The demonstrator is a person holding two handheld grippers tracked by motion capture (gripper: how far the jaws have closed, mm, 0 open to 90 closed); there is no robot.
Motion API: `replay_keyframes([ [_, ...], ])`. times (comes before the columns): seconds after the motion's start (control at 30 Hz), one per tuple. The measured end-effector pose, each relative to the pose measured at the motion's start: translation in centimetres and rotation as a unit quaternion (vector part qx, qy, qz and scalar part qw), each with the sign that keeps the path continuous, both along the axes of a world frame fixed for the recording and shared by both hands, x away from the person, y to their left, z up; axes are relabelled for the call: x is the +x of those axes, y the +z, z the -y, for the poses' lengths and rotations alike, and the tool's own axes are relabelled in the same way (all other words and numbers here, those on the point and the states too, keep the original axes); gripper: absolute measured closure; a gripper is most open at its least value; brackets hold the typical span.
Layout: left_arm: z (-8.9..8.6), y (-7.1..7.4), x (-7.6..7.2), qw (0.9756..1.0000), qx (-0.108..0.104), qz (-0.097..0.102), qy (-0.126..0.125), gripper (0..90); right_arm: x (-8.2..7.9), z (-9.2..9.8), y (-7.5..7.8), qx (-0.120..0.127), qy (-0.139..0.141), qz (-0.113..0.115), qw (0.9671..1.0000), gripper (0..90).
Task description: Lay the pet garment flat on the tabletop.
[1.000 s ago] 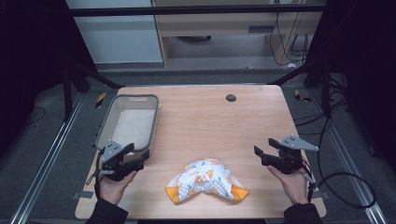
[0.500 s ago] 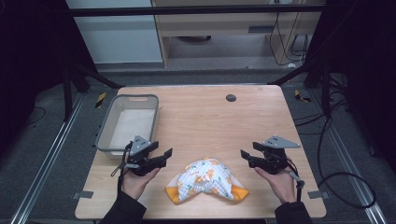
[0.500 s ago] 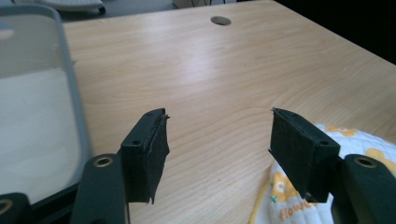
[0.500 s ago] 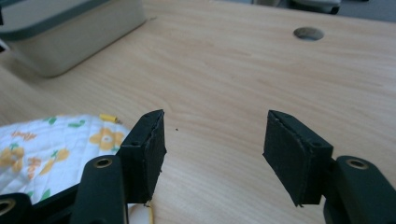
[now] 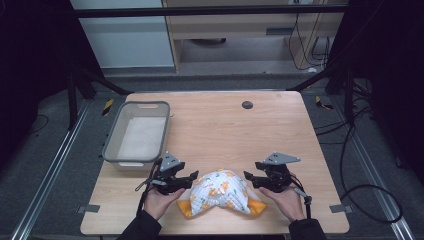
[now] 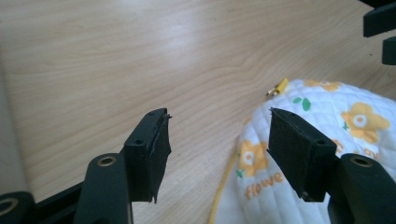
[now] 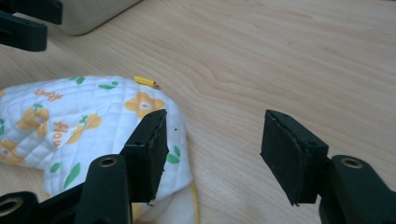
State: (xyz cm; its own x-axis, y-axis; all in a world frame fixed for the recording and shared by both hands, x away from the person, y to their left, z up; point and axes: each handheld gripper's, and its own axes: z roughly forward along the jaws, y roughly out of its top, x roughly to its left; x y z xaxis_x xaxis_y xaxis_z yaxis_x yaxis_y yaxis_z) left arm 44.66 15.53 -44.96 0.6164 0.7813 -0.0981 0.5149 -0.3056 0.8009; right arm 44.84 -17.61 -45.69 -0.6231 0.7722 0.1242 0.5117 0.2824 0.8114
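Note:
A quilted white cloth (image 5: 220, 192) with orange flowers and an orange rim lies crumpled near the table's front edge. My left gripper (image 5: 192, 176) sits at its left side and my right gripper (image 5: 248, 177) at its right side, both pointing inward. In the left gripper view the left gripper (image 6: 217, 140) stands open; its jaws have just been closing a little, and the cloth (image 6: 336, 121) reaches in by the right jaw without being pinched. In the right gripper view the right gripper (image 7: 215, 144) is open too, its jaws just narrowed, with the cloth (image 7: 70, 116) under the left jaw.
A grey plastic tray (image 5: 111, 145) stands at the left of the wooden table (image 5: 240, 130), just behind my left hand. A small black round hole (image 5: 247, 104) marks the far middle. A little yellow tab (image 6: 277, 87) sticks out of the cloth's far edge.
Both hands have moved inward and down toward the cloth, from the table's sides to right beside it. Both pairs of jaws look slightly narrower.

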Motion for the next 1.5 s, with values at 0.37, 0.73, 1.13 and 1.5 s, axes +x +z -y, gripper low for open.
replay_keyframes([
  [0.37,1.7,-1.9,-0.1,0.9984,0.013,-0.041,-0.038,44.7,-0.3,-1.5,-1.6,0.003,0.038,-0.039,0.9985,44.2],
  [0.73,2.4,-2.9,-0.5,0.9967,0.028,-0.053,-0.055,55.6,-0.7,-2.3,-2.8,-0.001,0.061,-0.057,0.9965,57.8],
  [1.13,3.4,-3.8,-0.2,0.9943,0.041,-0.070,-0.070,72.2,-0.7,-2.7,-3.4,-0.017,0.073,-0.064,0.9952,82.9],
  [1.5,2.9,-2.6,-0.6,0.9958,0.036,-0.047,-0.070,87.2,-1.1,-1.8,-1.8,0.006,0.058,-0.015,0.9982,85.5],
])
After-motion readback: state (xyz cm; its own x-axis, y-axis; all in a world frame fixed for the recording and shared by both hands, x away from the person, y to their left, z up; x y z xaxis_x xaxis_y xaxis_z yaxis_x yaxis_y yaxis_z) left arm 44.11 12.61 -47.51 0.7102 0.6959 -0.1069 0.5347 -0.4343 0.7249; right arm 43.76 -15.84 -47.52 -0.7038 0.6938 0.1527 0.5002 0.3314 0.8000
